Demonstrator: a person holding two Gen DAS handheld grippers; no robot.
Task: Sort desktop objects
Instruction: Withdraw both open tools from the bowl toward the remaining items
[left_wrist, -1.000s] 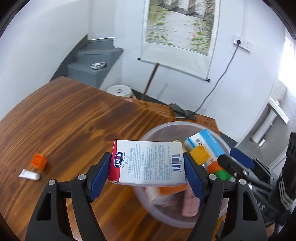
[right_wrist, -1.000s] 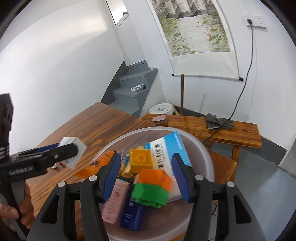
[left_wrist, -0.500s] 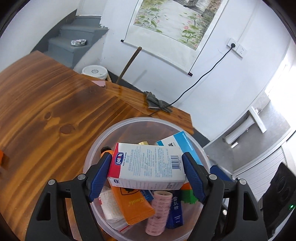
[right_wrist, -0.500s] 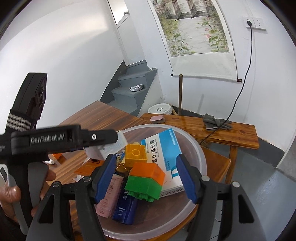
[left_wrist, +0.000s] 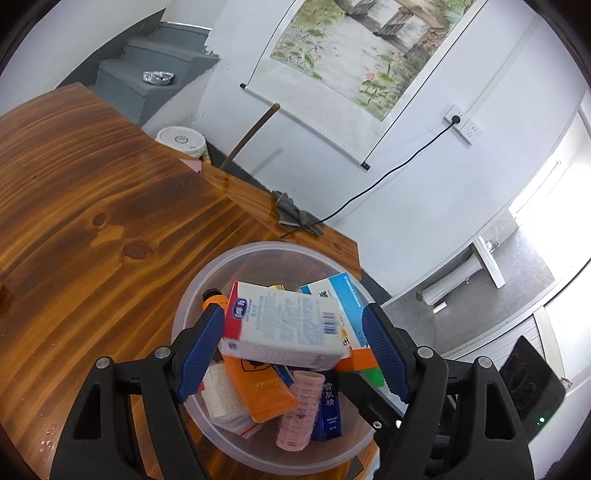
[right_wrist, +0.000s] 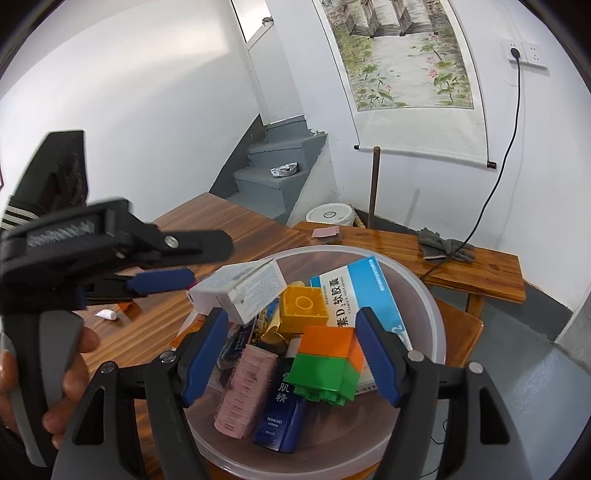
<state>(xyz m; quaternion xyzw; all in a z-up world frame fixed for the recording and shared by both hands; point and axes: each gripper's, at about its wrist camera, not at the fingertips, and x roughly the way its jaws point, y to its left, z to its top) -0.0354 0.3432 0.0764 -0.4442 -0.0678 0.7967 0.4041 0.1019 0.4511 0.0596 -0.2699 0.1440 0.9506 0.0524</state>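
- Over the clear bowl (left_wrist: 258, 247), at the near edge of the table (left_wrist: 92, 184): treat the step in hand as dropping the white carton (left_wrist: 284, 325) in among what is sorted already.
- Read the left claw (left_wrist: 293, 310) as spread apart: a gap shows between the carton and the right-hand finger, so judge the carton loose, tilted, and lying on or just above the heap.
- Hold that claw wide and level until the carton comes to rest; closing now risks pinching a corner and flipping it out.
- Lift straight up afterwards, not sideways, to keep the fingers off the bowl's rim and off the orange tube (left_wrist: 258, 387) below.
- Expect a light, flat-sided carton to slide on the uneven pile; check that it ends up inside the rim and not propped over the blue-and-white box (right_wrist: 365, 288).
- Keep the right claw (right_wrist: 292, 314) as it is, apart and holding nothing, above the orange-and-green block (right_wrist: 328, 362) and the pink roll (right_wrist: 243, 391); give the two claws room, since they hang close together over one bowl.
- Look next to the small white tube (right_wrist: 107, 314) out on the table beyond the left claw, judged to be one of the pieces not yet sorted.
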